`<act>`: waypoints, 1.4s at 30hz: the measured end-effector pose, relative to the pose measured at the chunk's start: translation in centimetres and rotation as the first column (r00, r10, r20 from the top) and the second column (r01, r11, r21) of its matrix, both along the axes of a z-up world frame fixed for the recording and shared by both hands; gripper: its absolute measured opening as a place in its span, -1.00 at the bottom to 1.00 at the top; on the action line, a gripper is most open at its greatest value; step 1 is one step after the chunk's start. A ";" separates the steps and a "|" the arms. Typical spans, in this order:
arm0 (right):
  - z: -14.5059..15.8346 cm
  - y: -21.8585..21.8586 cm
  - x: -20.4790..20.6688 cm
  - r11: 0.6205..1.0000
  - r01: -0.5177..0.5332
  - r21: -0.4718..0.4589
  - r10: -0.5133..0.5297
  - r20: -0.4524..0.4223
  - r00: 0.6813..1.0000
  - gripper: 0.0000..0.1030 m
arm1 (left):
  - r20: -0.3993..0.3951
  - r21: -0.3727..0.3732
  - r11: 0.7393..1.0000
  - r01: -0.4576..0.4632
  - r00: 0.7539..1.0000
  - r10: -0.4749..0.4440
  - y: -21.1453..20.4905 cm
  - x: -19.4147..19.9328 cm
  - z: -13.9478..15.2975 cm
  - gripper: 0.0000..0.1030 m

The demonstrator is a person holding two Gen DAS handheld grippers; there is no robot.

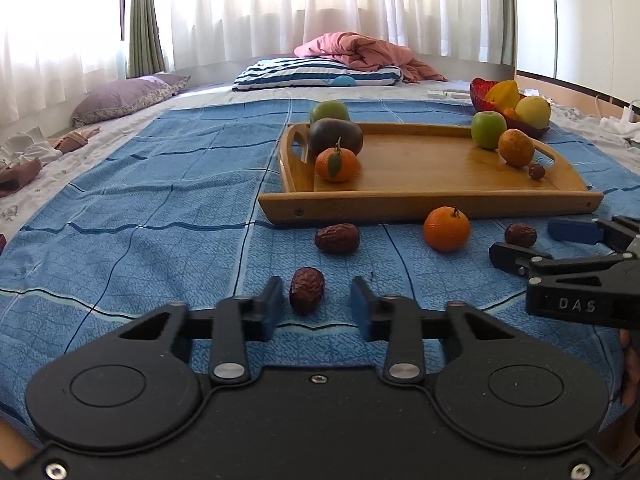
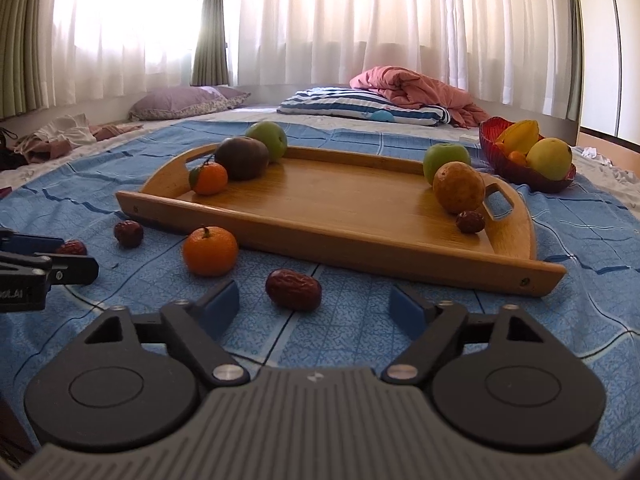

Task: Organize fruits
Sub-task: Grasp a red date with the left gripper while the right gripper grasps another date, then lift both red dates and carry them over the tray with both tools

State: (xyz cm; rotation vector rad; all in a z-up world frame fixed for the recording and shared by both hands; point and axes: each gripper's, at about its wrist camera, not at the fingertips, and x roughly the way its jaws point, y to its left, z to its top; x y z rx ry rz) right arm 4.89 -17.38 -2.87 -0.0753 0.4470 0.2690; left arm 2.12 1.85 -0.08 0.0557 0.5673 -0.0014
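While lying on the blue bedspread (image 1: 160, 184):
Left tongs (image 1: 318, 300): standing narrowed around a date (image 1: 306, 290), right pad apart.
Right tongs (image 2: 314, 306): gaping wide, second date (image 2: 293, 289) lying between.
Tray (image 1: 432, 200): sitting at twelve o'clock.

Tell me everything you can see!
cloth: one, blue, underneath
tray: one, wooden, on cloth
dates: four, dark red, three on cloth, one on tray
oranges: two, orange, one on tray, one on cloth
apples: two, green, tray's far corners
dark fruit: one, brown, tray's left end
round fruit: one, yellow-brown, tray's right end
bowl: one, red, fruit inside, right of tray
pillows: two, purple and striped, far back
blanket: one, pink, far back
left gripper: black, open around a date
right gripper: black, open, facing a date
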 end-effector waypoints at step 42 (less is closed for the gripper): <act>2.5 0.4 -0.2 0.984 0.130 0.123 -0.133 0.018 0.991 -0.35 | 0.073 -0.061 0.996 0.065 0.995 -0.061 -1.9 3.6 3.7 -0.66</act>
